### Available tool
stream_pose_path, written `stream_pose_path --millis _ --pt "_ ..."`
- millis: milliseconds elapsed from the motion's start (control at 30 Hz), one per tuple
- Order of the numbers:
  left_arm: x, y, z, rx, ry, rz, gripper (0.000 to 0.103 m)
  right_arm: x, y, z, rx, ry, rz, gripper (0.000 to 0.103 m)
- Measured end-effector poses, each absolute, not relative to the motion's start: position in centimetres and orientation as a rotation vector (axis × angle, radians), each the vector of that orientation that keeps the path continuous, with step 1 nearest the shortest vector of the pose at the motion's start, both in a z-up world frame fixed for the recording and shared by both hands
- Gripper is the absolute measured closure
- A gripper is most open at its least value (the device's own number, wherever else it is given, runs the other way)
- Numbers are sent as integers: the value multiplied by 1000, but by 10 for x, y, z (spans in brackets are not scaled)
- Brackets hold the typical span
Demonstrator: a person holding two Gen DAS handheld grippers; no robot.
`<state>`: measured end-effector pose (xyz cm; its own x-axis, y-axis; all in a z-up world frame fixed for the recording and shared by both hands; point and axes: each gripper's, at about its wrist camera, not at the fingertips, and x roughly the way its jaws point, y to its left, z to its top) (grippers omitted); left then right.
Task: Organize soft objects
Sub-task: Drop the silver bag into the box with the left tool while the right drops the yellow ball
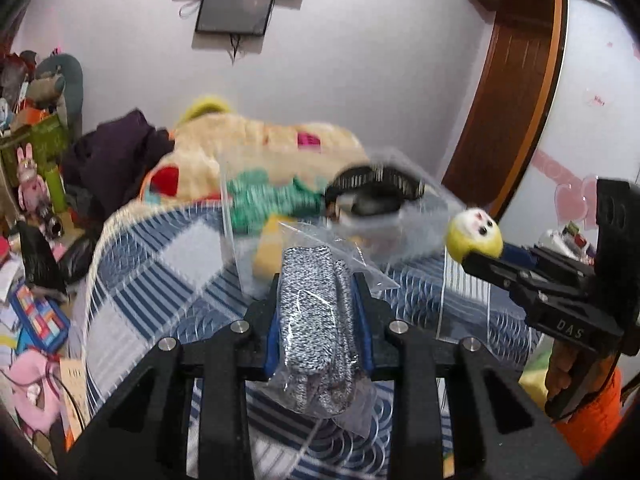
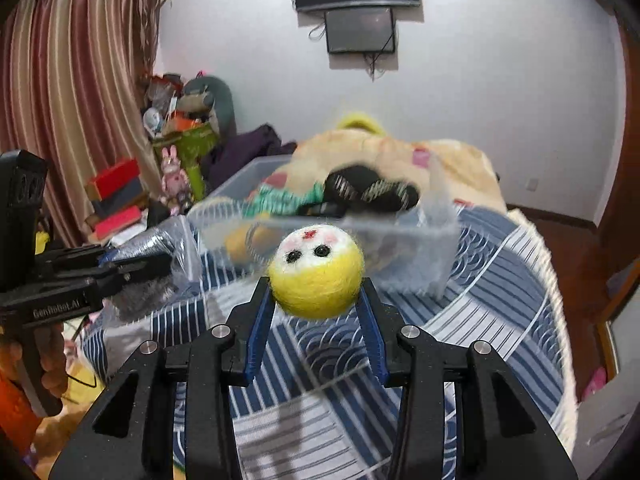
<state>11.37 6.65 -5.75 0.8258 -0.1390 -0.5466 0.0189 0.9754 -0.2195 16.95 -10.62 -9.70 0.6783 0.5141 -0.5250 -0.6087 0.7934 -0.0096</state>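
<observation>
Felt ball [image 2: 316, 274], yellow below and white above with two black bead eyes and a red mark, sits pinched between the blue-lined fingers of the right gripper [image 2: 316, 292]. The jaws press its sides at about its widest part, which suits a round, squashy thing that would otherwise roll out. It is carried clear of the bedspread, face up and forward.

Ahead of that gripper and a little beyond the ball stands a clear plastic bin [image 2: 436, 240] on the blue-and-white patterned bedspread [image 2: 500, 280]. Inside it lie a green knitted item [image 2: 280, 200], something black with pale stripes [image 2: 372, 190] and a yellow piece low against the near wall; motion blur keeps me from naming them better. Judging by this, the bin is the collecting place and the ball is headed there.

Off to the right gripper's left, the left gripper [image 1: 318, 300] is closed on a clear bag of speckled black-and-white knitwear [image 1: 316, 320], probably gloves or socks. It grips the bundle across its middle, so the loose plastic hangs below the fingers rather than slipping. The bin lies straight ahead of this gripper too, with the bag's top touching or nearly touching the near wall; blur hides which.

Both loads look ready to go over the rim; the bulkier bag may need the lower, more careful release.
</observation>
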Motion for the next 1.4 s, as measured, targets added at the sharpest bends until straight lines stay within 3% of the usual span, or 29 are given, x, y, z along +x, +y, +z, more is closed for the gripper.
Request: stream_pose_path --millis 400,1000,1167,1267,1400 --pt "165 66 -27 -174 508 -69 72 207 -109 -77 -163 479 574 65" --pt "251 75 -70 -188 617 -6 72 236 -43 -102 -298 556 667 64" --pt "254 85 -80 -232 645 -7 61 233 -41 -104 -330 544 656 59" --pt "247 85 -79 -235 639 -12 46 232 -41 -104 -330 542 651 46" --pt "234 83 -70 -220 615 -14 42 228 -45 -100 -318 537 658 44"
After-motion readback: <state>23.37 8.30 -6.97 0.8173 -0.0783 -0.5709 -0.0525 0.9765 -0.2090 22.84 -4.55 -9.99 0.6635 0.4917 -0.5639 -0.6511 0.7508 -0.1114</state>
